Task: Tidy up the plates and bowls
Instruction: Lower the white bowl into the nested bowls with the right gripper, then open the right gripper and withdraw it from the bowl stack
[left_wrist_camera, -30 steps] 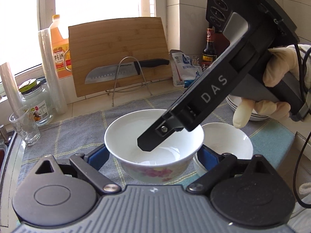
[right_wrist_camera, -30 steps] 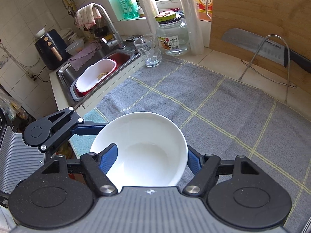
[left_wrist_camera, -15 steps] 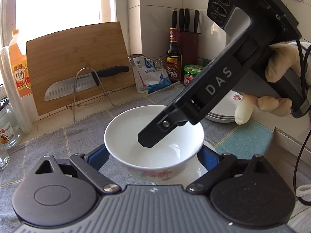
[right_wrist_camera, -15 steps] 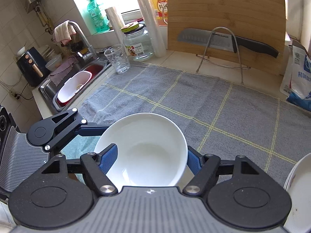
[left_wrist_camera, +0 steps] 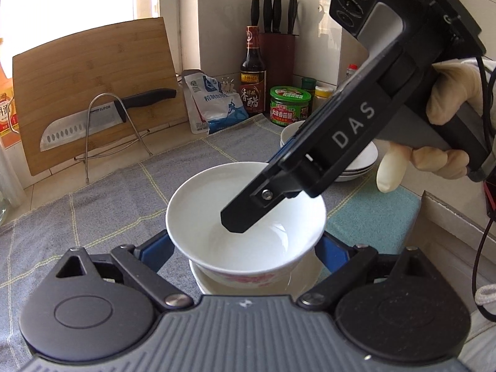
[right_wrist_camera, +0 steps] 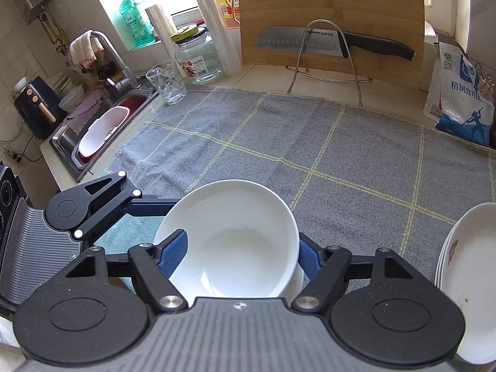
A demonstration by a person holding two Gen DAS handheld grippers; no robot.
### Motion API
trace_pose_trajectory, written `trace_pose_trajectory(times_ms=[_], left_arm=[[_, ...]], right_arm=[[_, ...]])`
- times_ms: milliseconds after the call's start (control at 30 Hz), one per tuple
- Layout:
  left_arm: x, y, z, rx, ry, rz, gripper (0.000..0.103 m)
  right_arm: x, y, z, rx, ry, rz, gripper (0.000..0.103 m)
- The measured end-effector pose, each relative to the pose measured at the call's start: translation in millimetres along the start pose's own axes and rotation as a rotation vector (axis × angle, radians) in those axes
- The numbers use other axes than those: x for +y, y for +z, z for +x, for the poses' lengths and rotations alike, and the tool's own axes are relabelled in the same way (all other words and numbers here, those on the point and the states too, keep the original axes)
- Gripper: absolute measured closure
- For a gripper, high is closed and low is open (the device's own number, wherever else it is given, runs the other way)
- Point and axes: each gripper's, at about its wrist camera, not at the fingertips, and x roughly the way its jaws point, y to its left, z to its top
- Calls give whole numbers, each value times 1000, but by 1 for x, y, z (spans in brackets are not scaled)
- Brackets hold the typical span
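A white bowl [left_wrist_camera: 245, 217] with a pink flower pattern outside hangs just above a second white bowl [left_wrist_camera: 248, 285] that stands on the grey cloth. My left gripper [left_wrist_camera: 243, 249] is shut on the upper bowl, one blue pad on each side of it. My right gripper [right_wrist_camera: 240, 252] is shut on the same bowl [right_wrist_camera: 229, 241], with its left finger [left_wrist_camera: 248, 210] reaching down inside and its right pad outside the wall. A gloved hand [left_wrist_camera: 446, 99] holds the right gripper. A stack of white plates [right_wrist_camera: 465, 279] lies just to the right.
The checked grey cloth [right_wrist_camera: 310, 142] covers the counter. At the back stand a cutting board [right_wrist_camera: 328, 9] with a knife on a wire rack [right_wrist_camera: 325, 46], a salt bag [right_wrist_camera: 458, 93], bottles and jars [left_wrist_camera: 290, 105]. A glass [right_wrist_camera: 167, 82] and the sink [right_wrist_camera: 102, 130] are left.
Both grippers carried the bowl together to the right across the cloth. It now hangs over the second bowl, which was beside it, and the plate stack has come into the right wrist view.
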Motion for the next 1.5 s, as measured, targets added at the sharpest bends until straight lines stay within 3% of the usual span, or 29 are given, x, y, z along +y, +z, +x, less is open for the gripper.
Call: trace_pose_trajectory(times_ms=[667,1000,1333,1500], left_arm=[[-3,-4,8,46,-24,-4,7],[0,-5,5,47,-59,-10,4],[-1,-8,-9,30,-82,56,2],[6,-9,-23,-15,-83,65,2]], right_arm=[[-5,-11,10,22,-10,-6,23],[2,-12,8,-10,-17,-54,0],[11,-14,2,-36,-55,-102,0],[16,-17,-6,-66,-71,-128,0]])
